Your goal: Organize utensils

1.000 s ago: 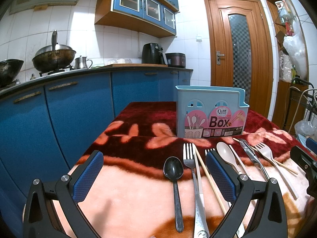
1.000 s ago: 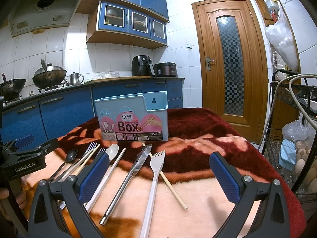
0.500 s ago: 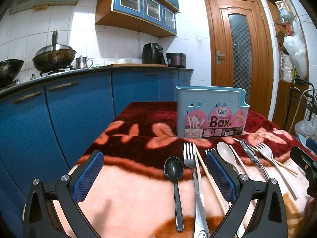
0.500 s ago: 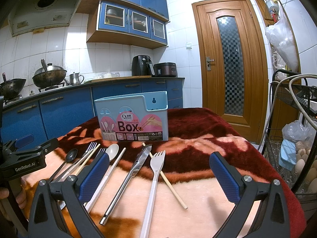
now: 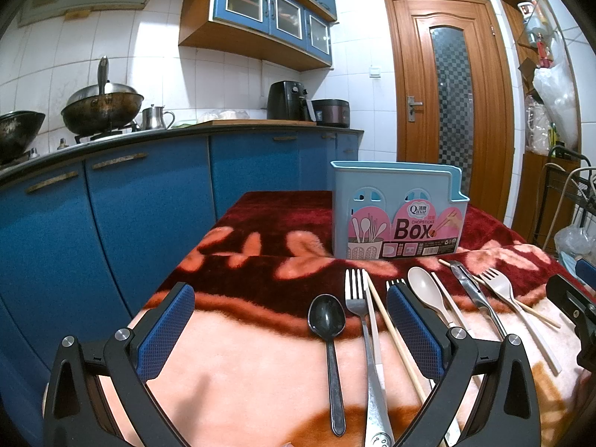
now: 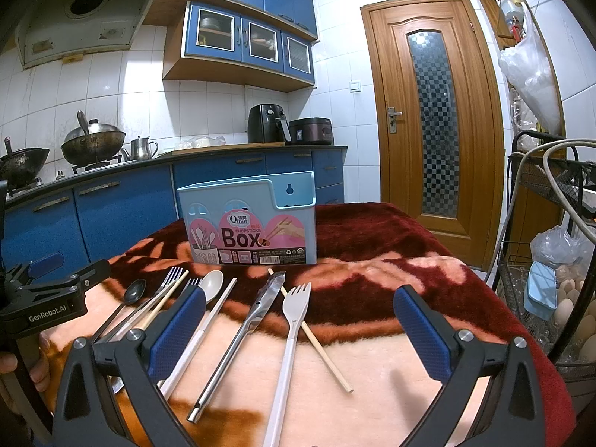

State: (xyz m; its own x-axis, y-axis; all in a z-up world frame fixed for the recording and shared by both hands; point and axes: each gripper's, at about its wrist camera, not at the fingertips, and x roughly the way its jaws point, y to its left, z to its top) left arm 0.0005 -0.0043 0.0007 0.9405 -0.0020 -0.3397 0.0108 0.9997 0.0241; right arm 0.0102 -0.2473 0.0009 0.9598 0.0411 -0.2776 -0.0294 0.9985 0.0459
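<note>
A pale blue utensil box [image 5: 398, 212] [image 6: 247, 223] labelled "Box" stands on a red and peach blanket [image 5: 242, 365] [image 6: 376, 376]. In front of it lie a black spoon [image 5: 327, 320] [image 6: 132, 292], a steel fork [image 5: 357, 301], a wooden chopstick [image 5: 391, 331], a beige spoon [image 5: 424, 292] [image 6: 212, 287], a steel knife [image 5: 471, 290] [image 6: 257, 311], a beige fork [image 5: 501, 290] [image 6: 294, 307] and a second chopstick [image 6: 320, 346]. My left gripper [image 5: 290, 329] is open above the black spoon and steel fork. My right gripper [image 6: 298, 333] is open above the knife and beige fork.
Blue kitchen cabinets [image 5: 130, 205] run along the left with woks [image 5: 100, 108] on the stove. A wooden door [image 6: 428, 119] is behind the table. A wire rack [image 6: 558, 260] with eggs and bags stands at the right edge. A hand [image 6: 22, 372] holds the left gripper.
</note>
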